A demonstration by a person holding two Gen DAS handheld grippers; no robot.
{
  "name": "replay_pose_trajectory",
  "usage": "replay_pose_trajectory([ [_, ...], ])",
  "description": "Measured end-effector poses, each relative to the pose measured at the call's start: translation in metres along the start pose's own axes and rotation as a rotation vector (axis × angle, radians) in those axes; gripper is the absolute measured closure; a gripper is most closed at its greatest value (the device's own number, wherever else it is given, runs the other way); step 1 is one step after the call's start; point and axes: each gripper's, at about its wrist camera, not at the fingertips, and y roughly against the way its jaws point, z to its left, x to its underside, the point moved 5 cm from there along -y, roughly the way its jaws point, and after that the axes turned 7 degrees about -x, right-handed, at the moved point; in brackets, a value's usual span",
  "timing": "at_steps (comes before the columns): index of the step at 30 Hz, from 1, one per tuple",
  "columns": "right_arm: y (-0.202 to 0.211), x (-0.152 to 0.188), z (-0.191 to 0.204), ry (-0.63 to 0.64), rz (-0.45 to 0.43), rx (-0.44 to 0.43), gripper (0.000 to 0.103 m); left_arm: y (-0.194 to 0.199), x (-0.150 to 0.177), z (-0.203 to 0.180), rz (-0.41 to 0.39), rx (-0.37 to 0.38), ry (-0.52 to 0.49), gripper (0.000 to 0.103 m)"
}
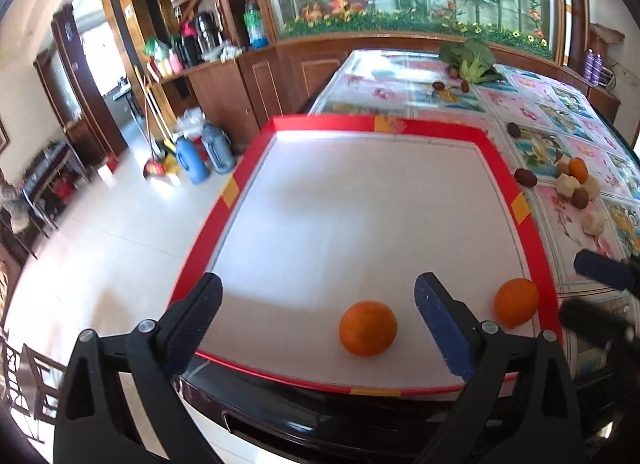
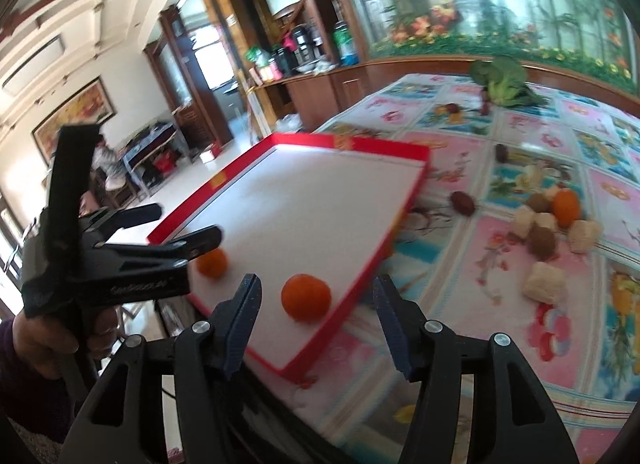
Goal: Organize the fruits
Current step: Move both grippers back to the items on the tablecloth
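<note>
Oranges, two: one [image 1: 368, 328] lies near the tray's [image 1: 532, 232] front rim, one [image 1: 517, 302] close by its right rim; the white floor beyond is bare. Left tongs [image 1: 318, 306] are spread wide, nothing gripped. Right tongs [image 2: 316, 306] are held parted, pinching nothing. A third orange [image 2: 566, 208] is seen among the table's [image 2: 460, 264] loose fruit

a tray [image 1: 504, 168] lies on the counter [image 1: 532, 96], at its left edge. two oranges sit in the tray near its front rim: one orange [image 1: 368, 328] toward the middle, the other orange [image 1: 516, 302] close to the right rim. right of the tray, on the counter, lies a cluster of fruits [image 2: 552, 224]. a leafy vegetable [image 1: 472, 58] lies at the far end.
</note>
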Motion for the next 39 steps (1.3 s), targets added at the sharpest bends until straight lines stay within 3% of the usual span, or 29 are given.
replay_pose_trajectory([
  [8, 0.025, -0.008, -0.032, -0.056, -0.06, 0.064, 0.045, 0.015, -0.018, -0.02, -0.061, -0.017, -0.052, 0.004],
  [22, 0.072, -0.013, -0.096, -0.139, -0.146, 0.17, 0.045, 0.019, -0.04, -0.08, -0.071, 0.006, -0.158, 0.003],
  [30, 0.113, -0.001, -0.154, -0.207, -0.18, 0.314, 0.045, 0.03, -0.049, -0.142, -0.073, 0.123, -0.245, 0.003],
  [39, 0.129, 0.009, -0.182, -0.319, -0.195, 0.272, 0.045, 0.037, -0.051, -0.233, -0.033, 0.301, -0.353, 0.003],
])
